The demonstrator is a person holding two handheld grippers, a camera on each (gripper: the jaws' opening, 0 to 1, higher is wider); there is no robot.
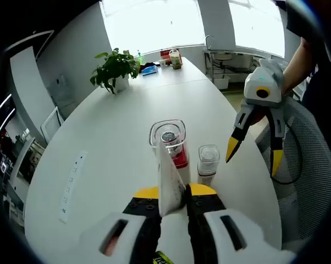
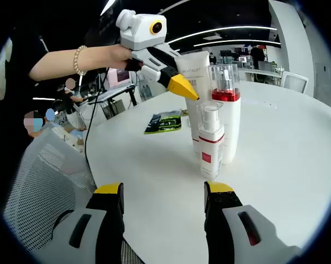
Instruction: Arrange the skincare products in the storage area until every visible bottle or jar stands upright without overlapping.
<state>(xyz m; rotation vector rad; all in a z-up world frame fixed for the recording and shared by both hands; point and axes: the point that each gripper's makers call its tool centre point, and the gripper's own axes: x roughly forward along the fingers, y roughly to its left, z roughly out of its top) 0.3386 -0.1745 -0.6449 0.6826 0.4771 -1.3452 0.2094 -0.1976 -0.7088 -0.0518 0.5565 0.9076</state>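
My left gripper (image 1: 174,192) is shut on the flat upper end of a white tube (image 1: 168,176), which stands upright on the white table (image 1: 116,143). Just behind the tube stands a tall white bottle (image 1: 170,140) with a red band and a clear cap. To its right is a small clear-capped pump bottle (image 1: 208,162). In the right gripper view the tube (image 2: 194,110), tall bottle (image 2: 227,121) and small bottle (image 2: 211,144) stand close together, the left gripper (image 2: 185,88) pinching the tube's top. My right gripper (image 2: 164,190), also seen from the left gripper view (image 1: 253,159), is open and holds nothing.
A green packet (image 2: 165,122) lies flat behind the bottles. A potted plant (image 1: 115,69) and small items (image 1: 175,58) sit at the table's far end. A socket strip (image 1: 72,184) is set into the table. A mesh chair (image 2: 39,181) stands by the near table edge.
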